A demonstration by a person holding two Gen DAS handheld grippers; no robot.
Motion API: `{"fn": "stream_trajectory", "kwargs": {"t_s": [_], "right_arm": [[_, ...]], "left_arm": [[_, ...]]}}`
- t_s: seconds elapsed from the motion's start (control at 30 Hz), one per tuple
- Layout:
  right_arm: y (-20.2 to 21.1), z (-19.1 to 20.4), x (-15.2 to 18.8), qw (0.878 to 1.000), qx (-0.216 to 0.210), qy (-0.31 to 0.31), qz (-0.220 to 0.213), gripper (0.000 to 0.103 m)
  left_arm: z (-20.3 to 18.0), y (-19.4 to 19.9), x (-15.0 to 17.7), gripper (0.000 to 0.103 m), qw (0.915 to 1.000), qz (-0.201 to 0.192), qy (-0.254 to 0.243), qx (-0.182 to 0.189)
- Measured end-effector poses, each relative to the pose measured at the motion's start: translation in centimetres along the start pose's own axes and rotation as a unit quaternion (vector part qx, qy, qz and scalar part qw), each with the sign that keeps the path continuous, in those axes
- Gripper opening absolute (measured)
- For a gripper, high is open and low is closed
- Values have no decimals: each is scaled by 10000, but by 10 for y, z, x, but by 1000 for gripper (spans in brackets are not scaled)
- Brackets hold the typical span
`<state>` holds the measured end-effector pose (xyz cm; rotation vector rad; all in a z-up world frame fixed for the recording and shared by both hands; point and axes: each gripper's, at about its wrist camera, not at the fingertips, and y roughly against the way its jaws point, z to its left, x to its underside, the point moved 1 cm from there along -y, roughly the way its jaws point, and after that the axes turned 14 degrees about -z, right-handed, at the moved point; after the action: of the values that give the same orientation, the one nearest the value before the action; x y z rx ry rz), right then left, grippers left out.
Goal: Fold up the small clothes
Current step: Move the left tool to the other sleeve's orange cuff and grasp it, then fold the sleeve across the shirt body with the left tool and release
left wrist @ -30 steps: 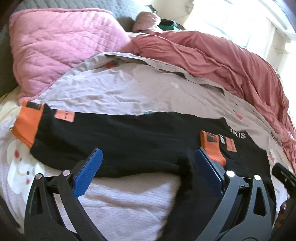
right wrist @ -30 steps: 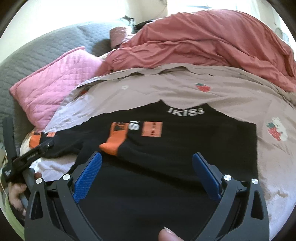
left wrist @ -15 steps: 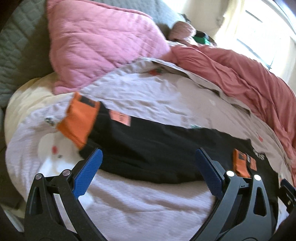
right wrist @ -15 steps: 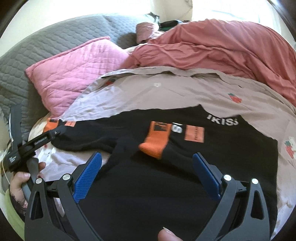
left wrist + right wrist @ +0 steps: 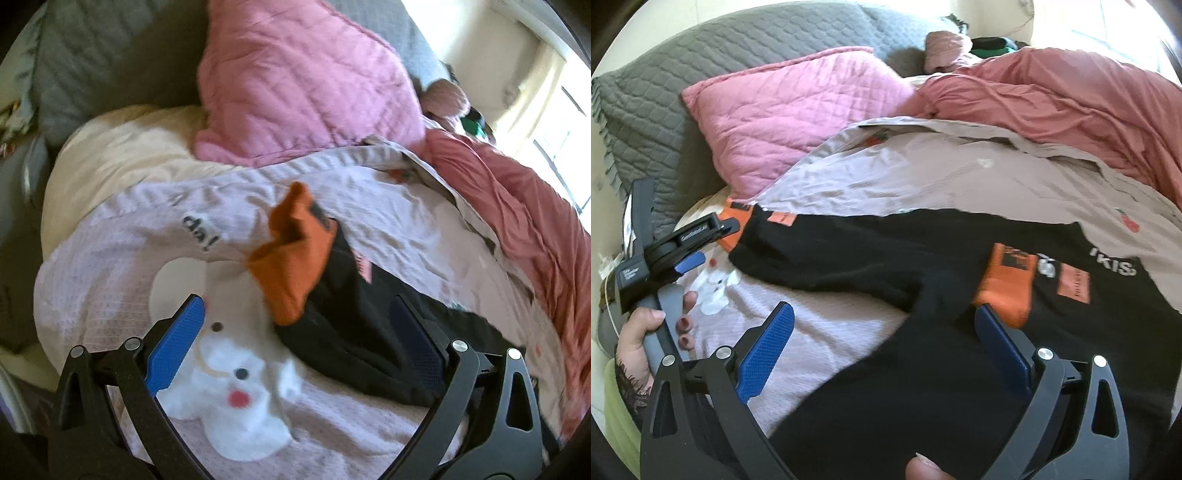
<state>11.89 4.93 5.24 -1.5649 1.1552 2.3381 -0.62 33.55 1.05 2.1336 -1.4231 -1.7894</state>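
Observation:
A black long-sleeved top (image 5: pixel 923 362) with orange cuffs lies flat on the bed. One sleeve is folded across the body, its orange cuff (image 5: pixel 1004 288) on the chest. The other sleeve (image 5: pixel 827 251) stretches left. Its orange cuff (image 5: pixel 291 266) is rumpled and sits just beyond my left gripper (image 5: pixel 295 339), which is open and empty. The left gripper also shows in the right wrist view (image 5: pixel 698 243) by that cuff. My right gripper (image 5: pixel 882 343) is open and empty, over the armpit of the top.
The top lies on a pale pink blanket (image 5: pixel 147 277) with a white animal print (image 5: pixel 236 398) and a beige strawberry sheet (image 5: pixel 960 177). A pink quilted pillow (image 5: pixel 790 114), a grey quilt (image 5: pixel 701 70) and a rumpled red duvet (image 5: pixel 1071 99) lie behind.
My left gripper has swung left along the stretched sleeve to its orange cuff. My right gripper has turned left, from over the body to the armpit. Both stayed open.

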Motion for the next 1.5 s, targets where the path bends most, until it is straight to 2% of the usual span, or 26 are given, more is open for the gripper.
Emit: {"fn": "stream_trajectory", "kwargs": {"t_s": [0.13, 0.27, 0.3, 0.33, 0.37, 0.43, 0.5, 0.7, 0.87, 1.0, 1.13, 1.23, 1.33, 1.37, 1.5], "right_arm": [[-9, 9, 7, 9999, -131, -30, 95, 98], [-17, 10, 16, 9996, -142, -77, 211, 98], [-18, 9, 18, 9996, -125, -116, 228, 98], [-19, 8, 19, 9995, -120, -150, 241, 98], [-19, 6, 21, 9994, -119, -209, 255, 98], [-19, 3, 24, 9992, -101, -287, 266, 98], [-17, -1, 27, 9990, -74, -351, 276, 98], [-1, -27, 36, 9979, 137, -585, 256, 98], [21, -70, 46, 9945, 509, -891, 223, 98], [47, -114, 55, 9883, 871, -1238, 166, 98], [77, -154, 61, 9806, 1244, -1516, 22, 98], [99, -178, 65, 9752, 1474, -1648, -103, 98], [116, -197, 69, 9697, 1687, -1755, -182, 98], [120, -202, 70, 9684, 1733, -1784, -201, 98], [137, -220, 76, 9612, 1925, -1955, -294, 98]], "left_arm": [[12, -7, -3, 93, 9996, 16, 267, -37], [14, -19, -6, 92, 9995, 58, 314, -2], [13, -20, -6, 83, 9994, 70, 328, 53], [13, -22, -6, 67, 9993, 84, 356, 122], [12, -24, -6, 59, 9990, 132, 361, 209], [10, -27, -4, 23, 9981, 229, 402, 410], [9, -26, -5, 4, 9974, 208, 435, 541], [-9, 5, -11, 3, 9938, -330, 163, 1048], [-33, 31, -9, 2, 9855, -574, 12, 1595], [-64, 55, -3, 2, 9777, -748, -310, 1937], [-112, 84, 15, 3, 9617, -732, -698, 2548], [-149, 101, 33, 3, 9502, -661, -1032, 2864], [-182, 112, 56, 3, 9382, -488, -1410, 3122], [-195, 116, 67, 3, 9322, -377, -1568, 3241], [-224, 115, 104, 3, 9168, 42, -1952, 3484]]}}
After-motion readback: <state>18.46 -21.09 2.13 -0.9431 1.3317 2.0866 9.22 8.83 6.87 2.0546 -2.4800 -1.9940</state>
